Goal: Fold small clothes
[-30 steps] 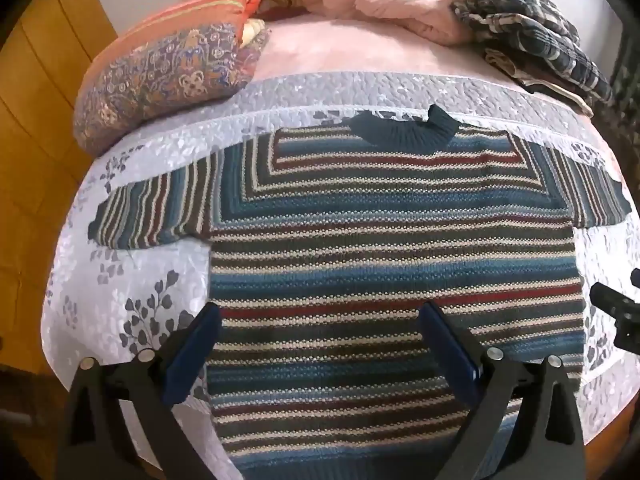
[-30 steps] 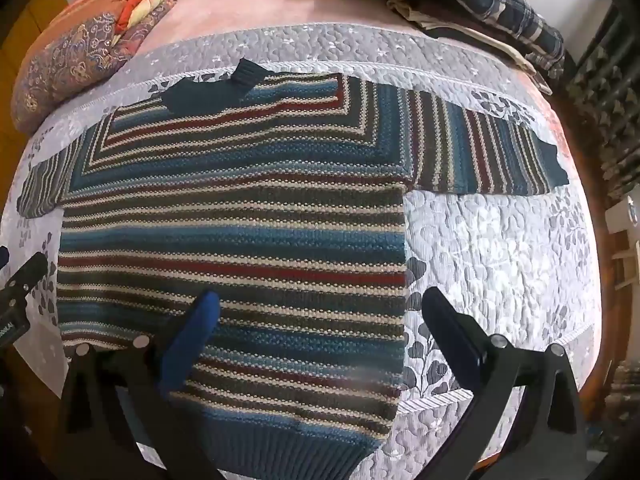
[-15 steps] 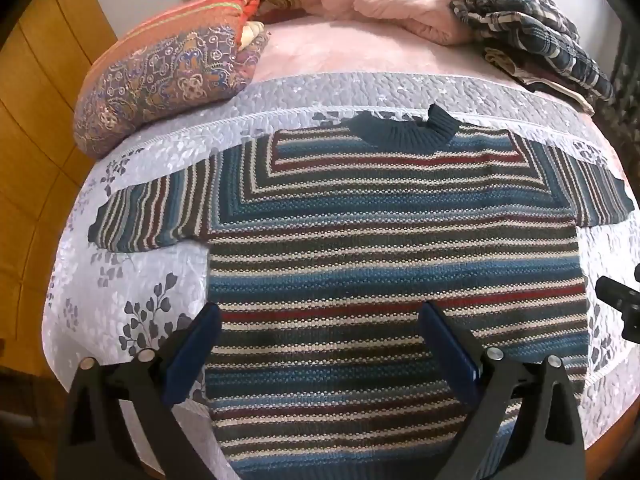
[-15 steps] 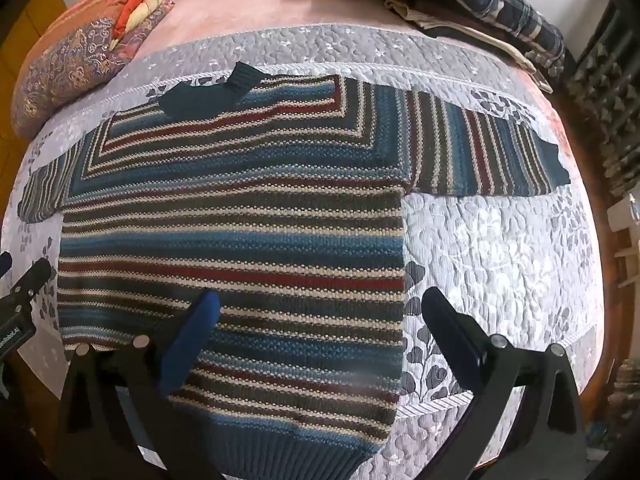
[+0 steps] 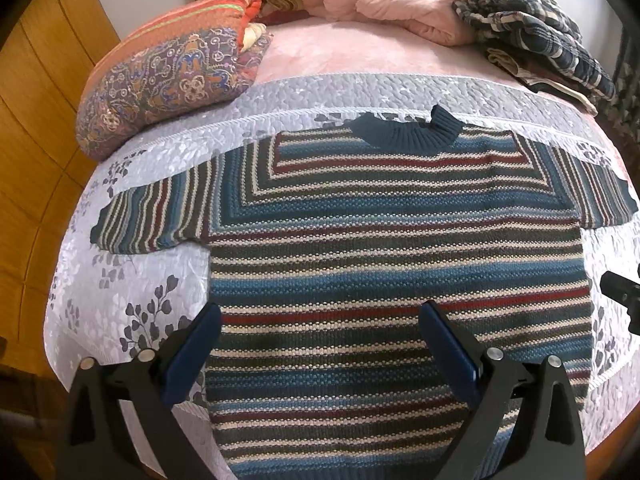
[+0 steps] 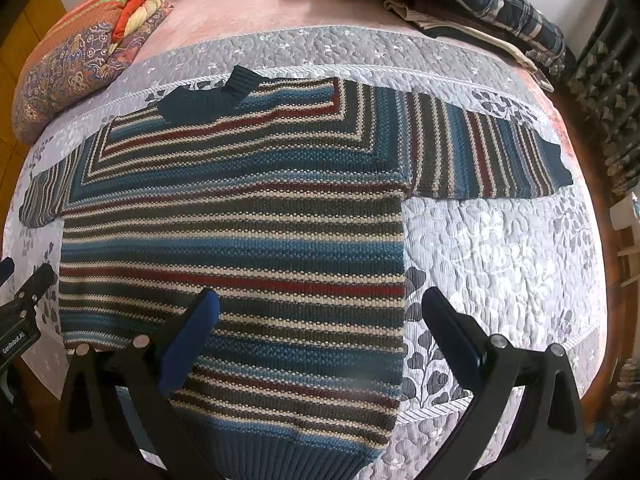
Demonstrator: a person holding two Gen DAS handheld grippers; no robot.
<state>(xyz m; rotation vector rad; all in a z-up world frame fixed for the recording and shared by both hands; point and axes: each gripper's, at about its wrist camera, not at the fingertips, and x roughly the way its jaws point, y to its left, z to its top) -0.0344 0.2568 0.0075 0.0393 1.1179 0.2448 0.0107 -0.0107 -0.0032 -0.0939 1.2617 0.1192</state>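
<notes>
A striped knit sweater (image 5: 380, 248) in blue, red, cream and dark bands lies flat on the grey quilted cover (image 5: 132, 280), collar at the far side, both sleeves spread sideways. My left gripper (image 5: 320, 320) hovers open over the sweater's lower left part, nothing between its blue pads. In the right wrist view the same sweater (image 6: 240, 220) fills the left and middle. My right gripper (image 6: 320, 308) stands open above the sweater's lower right edge, one finger over the knit, the other over the quilt. Each gripper's tip shows at the edge of the other's view.
A patterned orange and purple pillow (image 5: 168, 76) sits at the back left. Pink bedding (image 5: 392, 8) and a pile of plaid clothes (image 5: 536, 28) lie at the back. A wooden wall (image 5: 28, 128) borders the left; the bed's edge drops off on the right (image 6: 580, 200).
Both grippers have drifted slightly back and up, so the sweater sits a little lower in each view. Neither gripper has shut; the sweater has not moved.
</notes>
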